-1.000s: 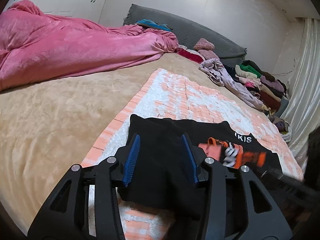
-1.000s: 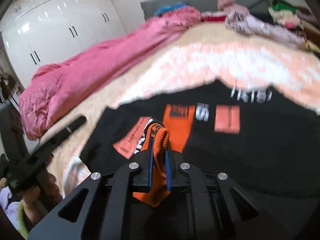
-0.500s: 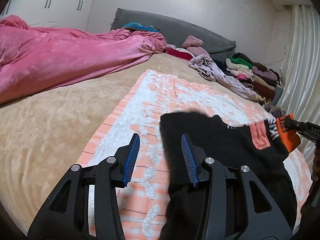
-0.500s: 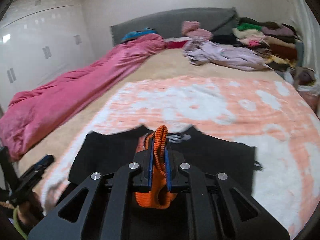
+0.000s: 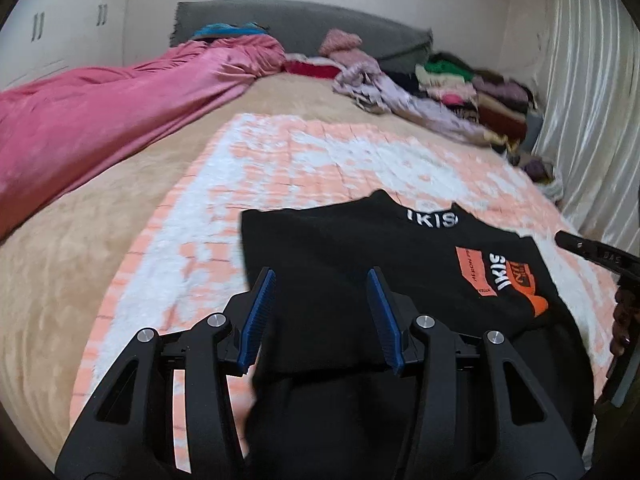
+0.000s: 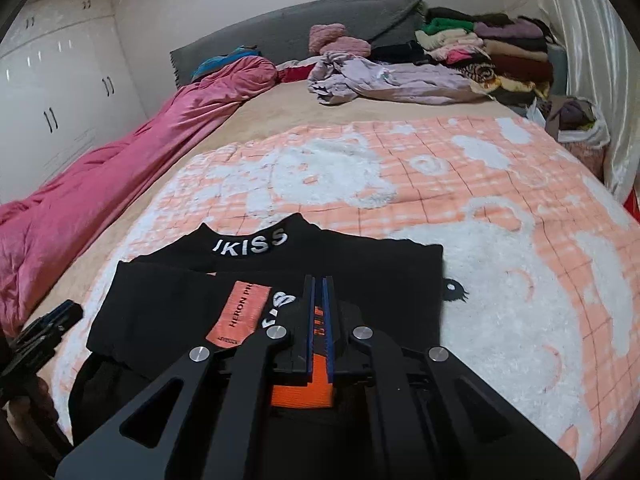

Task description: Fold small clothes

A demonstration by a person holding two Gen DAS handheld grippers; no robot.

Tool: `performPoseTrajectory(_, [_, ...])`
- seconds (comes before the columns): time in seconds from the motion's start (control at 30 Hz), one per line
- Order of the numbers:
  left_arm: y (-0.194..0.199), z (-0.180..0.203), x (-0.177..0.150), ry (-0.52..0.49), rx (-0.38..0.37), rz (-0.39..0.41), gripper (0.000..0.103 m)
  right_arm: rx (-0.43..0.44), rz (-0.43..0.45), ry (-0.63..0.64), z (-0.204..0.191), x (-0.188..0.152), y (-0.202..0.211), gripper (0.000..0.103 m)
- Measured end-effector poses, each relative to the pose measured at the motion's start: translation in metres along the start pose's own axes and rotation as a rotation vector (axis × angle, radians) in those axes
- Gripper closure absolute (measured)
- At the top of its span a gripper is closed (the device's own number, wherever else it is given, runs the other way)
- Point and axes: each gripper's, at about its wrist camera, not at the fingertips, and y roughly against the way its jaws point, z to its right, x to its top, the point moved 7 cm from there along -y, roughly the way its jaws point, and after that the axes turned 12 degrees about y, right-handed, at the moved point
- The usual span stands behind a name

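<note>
A small black top (image 5: 360, 264) with white lettering at the collar and orange patches lies on the orange-and-white blanket (image 5: 320, 160); it also shows in the right wrist view (image 6: 360, 264). One side is folded across the body. My left gripper (image 5: 322, 316) is open, its blue pads either side of the black cloth near the hem. My right gripper (image 6: 319, 320) is shut on the sleeve's orange cuff (image 6: 302, 392), low over the top. Its tip shows at the right edge of the left wrist view (image 5: 592, 250).
A pink duvet (image 5: 100, 112) lies along the bed's left side. A lilac garment (image 6: 392, 80) and stacked folded clothes (image 6: 492, 52) sit by the grey headboard (image 6: 300, 24). A curtain (image 5: 592, 100) hangs at the right. White wardrobes (image 6: 52, 92) stand at the left.
My right gripper carried the orange-cuffed sleeve across and down onto the top's body. The top now lies flatter on the blanket. My left gripper stayed open and moved over the black cloth.
</note>
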Motion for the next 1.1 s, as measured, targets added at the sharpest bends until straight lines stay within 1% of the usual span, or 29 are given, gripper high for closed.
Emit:
performPoseTrajectory(0.03, [-0.005, 0.004, 0.001, -0.005, 0.013, -0.016, 0.058, 0.007, -0.01, -0.007, 0.003, -0.003, -0.001, 0.098])
performPoseTrajectory(0.07, [-0.011, 0.008, 0.001, -0.005, 0.021, -0.035, 0.056, 0.012, -0.019, -0.015, 0.005, -0.005, -0.003, 0.092])
performPoseTrajectory(0.1, [-0.02, 0.011, 0.002, 0.008, 0.029, -0.061, 0.054, 0.018, -0.034, -0.03, 0.008, -0.01, -0.006, 0.083])
performPoseTrajectory(0.13, [-0.025, 0.011, 0.003, 0.019, 0.027, -0.071, 0.054, 0.026, -0.046, -0.037, 0.009, -0.013, -0.008, 0.08])
performPoseTrajectory(0.23, [-0.043, 0.01, 0.001, 0.04, 0.023, -0.088, 0.054, 0.056, -0.09, -0.07, 0.011, -0.025, -0.019, 0.075])
performPoseTrajectory(0.3, [-0.049, 0.01, -0.005, 0.022, 0.007, -0.079, 0.054, 0.068, -0.113, -0.077, 0.011, -0.03, -0.028, 0.074])
performPoseTrajectory(0.37, [-0.054, 0.009, -0.012, -0.01, 0.015, -0.089, 0.054, 0.064, -0.142, -0.081, 0.011, -0.036, -0.04, 0.072])
performPoseTrajectory(0.4, [-0.056, 0.007, -0.017, -0.021, 0.023, -0.095, 0.054, 0.064, -0.15, -0.087, 0.011, -0.038, -0.044, 0.072])
performPoseTrajectory(0.47, [-0.057, 0.006, -0.019, -0.024, 0.016, -0.099, 0.054, 0.077, -0.174, -0.11, 0.009, -0.043, -0.057, 0.072])
performPoseTrajectory(0.53, [-0.057, 0.005, -0.02, -0.025, 0.015, -0.096, 0.053, 0.085, -0.178, -0.11, 0.004, -0.045, -0.062, 0.075])
performPoseTrajectory(0.57, [-0.057, 0.005, -0.021, -0.026, 0.013, -0.091, 0.052, 0.092, -0.17, -0.105, 0.001, -0.045, -0.062, 0.086])
performPoseTrajectory(0.6, [-0.057, 0.005, -0.021, -0.027, 0.012, -0.09, 0.052, 0.113, -0.157, -0.11, -0.002, -0.043, -0.062, 0.092])
performPoseTrajectory(0.67, [-0.055, 0.005, -0.02, -0.031, 0.003, -0.079, 0.051, 0.105, -0.134, -0.094, -0.004, -0.039, -0.056, 0.095])
performPoseTrajectory(0.8, [-0.046, 0.01, -0.018, -0.058, -0.019, -0.04, 0.05, 0.067, -0.058, -0.049, -0.004, -0.024, -0.037, 0.095])
performPoseTrajectory(0.83, [-0.045, 0.012, -0.017, -0.065, -0.018, -0.038, 0.049, 0.042, -0.049, -0.037, -0.002, -0.02, -0.033, 0.095])
performPoseTrajectory(0.9, [-0.049, 0.013, -0.019, -0.07, -0.013, -0.057, 0.049, -0.018, -0.066, -0.004, 0.003, -0.018, -0.034, 0.095])
performPoseTrajectory(1.03, [-0.06, 0.01, -0.026, -0.057, -0.003, -0.111, 0.049, -0.051, -0.143, 0.001, 0.009, -0.031, -0.051, 0.095])
performPoseTrajectory(1.1, [-0.061, 0.007, -0.025, -0.034, -0.015, -0.121, 0.049, -0.073, -0.166, 0.013, 0.009, -0.038, -0.059, 0.091])
